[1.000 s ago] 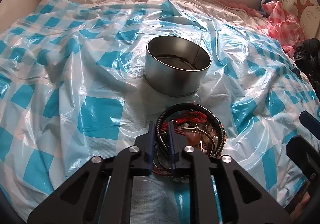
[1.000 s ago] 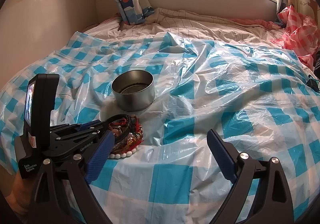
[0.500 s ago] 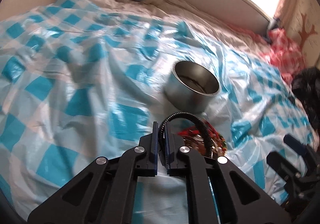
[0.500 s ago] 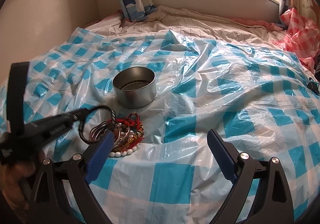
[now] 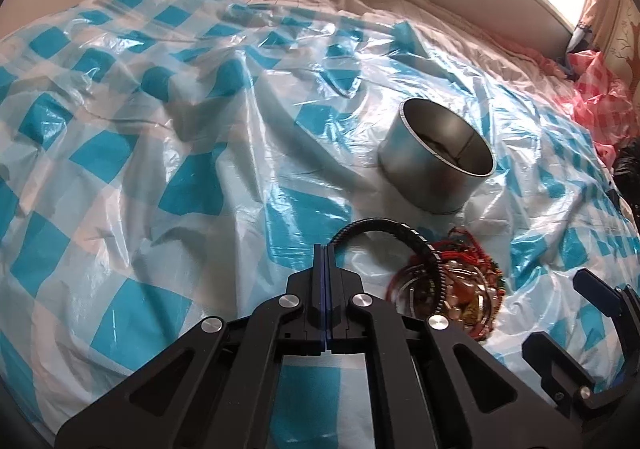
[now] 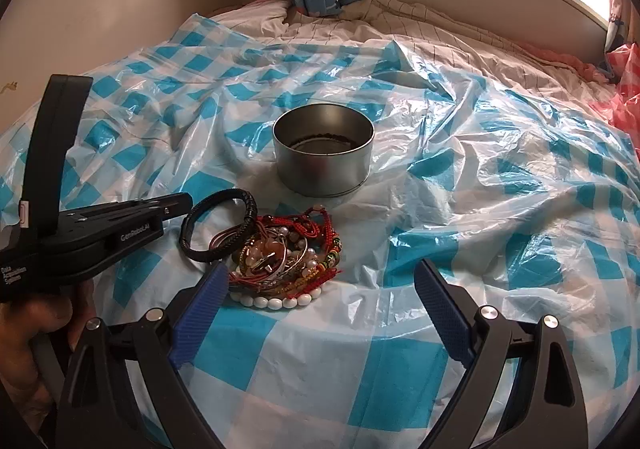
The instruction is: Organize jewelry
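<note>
The left tool (image 6: 188, 203) is pinched tight on the black bracelet (image 6: 218, 225), holding it by one edge so the loop hangs free of the tangled jewelry pile (image 6: 286, 255) on the bed's checked plastic sheet (image 6: 460, 209). Just beyond the pile stands the open metal tin (image 6: 323, 157), probably the bracelet's destination. The right tool (image 6: 320, 313) hovers near the pile, fingers wide apart and holding nothing, likely ready for the next piece.

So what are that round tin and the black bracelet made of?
The tin looks like bare brushed metal: grey, with soft reflections on its wall. The black bracelet, pinched in the left gripper, seems to be braided leather or cord, matte with a ribbed weave; which one is unclear.
</note>
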Tool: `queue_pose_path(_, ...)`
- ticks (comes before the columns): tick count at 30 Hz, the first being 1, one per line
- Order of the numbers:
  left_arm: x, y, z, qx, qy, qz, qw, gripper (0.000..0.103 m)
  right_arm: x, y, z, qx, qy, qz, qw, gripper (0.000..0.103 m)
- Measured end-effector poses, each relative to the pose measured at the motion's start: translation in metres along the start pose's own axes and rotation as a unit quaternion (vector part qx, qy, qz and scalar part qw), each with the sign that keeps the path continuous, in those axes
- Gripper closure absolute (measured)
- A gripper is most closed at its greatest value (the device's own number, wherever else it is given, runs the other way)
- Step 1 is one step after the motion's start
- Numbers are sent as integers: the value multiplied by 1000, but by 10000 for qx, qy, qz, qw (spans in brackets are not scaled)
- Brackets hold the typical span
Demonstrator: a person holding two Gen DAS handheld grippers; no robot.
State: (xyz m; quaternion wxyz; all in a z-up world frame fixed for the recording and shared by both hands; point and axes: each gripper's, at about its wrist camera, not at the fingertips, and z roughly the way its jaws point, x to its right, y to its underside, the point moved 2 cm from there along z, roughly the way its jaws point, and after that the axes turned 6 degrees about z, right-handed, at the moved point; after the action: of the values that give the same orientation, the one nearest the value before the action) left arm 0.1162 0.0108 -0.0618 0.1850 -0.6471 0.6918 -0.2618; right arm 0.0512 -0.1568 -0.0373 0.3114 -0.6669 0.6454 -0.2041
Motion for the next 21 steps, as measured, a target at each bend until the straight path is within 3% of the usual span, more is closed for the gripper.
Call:
queue_pose_path(10,2,0,19,-272,-245,112,9993,97,-3,-4,8,-71,-98,-33,9999,14)
queue_pose_path(16,7,-2,9,-56,-133,276,9995,103,6,-3,15,-264,-138,151,9994,30)
queue_pose_path(21,4,-3,10,-75,-76,150,9998,102,5,-4,17,-272,-234,116,9993,31)
